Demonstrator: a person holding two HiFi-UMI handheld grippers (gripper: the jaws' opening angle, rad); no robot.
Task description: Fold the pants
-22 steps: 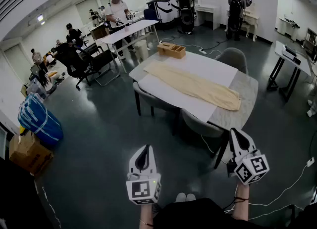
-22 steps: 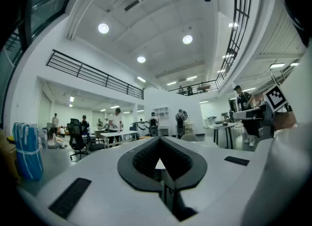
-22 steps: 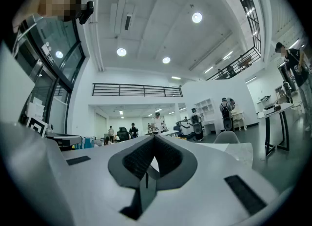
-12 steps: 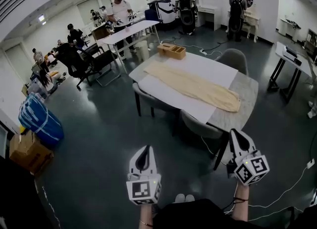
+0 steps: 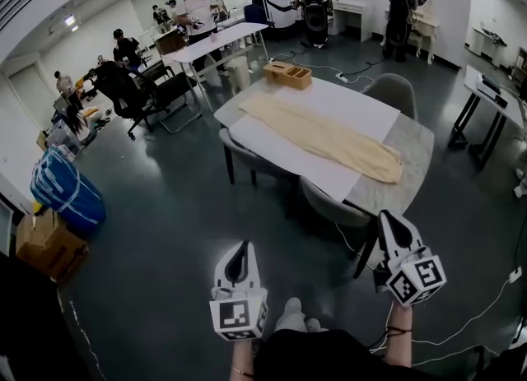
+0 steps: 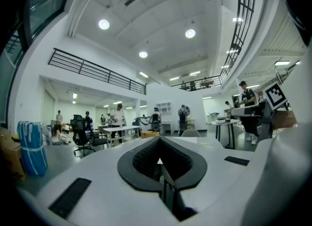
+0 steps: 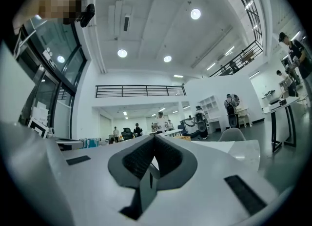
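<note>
1. Head view puts us standing on the dark floor, well back from the table (image 5: 416,165), with both tools carried low in front of us. We judge this to be the approach, with no folding begun.
2. The left gripper (image 5: 239,260) has its jaws pressed together with nothing between them. It points roughly level at the room, which looks like a carrying pose and not a reach.
3. The right gripper (image 5: 389,227) matches it, jaws fully closed and empty. Its own view looks straight along the closed tips towards the table.
4. The cream pants (image 5: 329,137) lie flat and stretched out full length, diagonally across a white sheet (image 5: 280,153) on the tabletop. They are well apart from both grippers. Spread out like that, the legs and waist look easy to pinch and bring over.
5. A wooden box (image 5: 287,74) sits at the table's far corner, just beyond the end of the pants and likely out of the way of any fold.
6. Grey chairs (image 5: 329,211) are tucked in along the near edge. We would probably have to lean over them, and the jaws must open before they can take any fabric.
</note>
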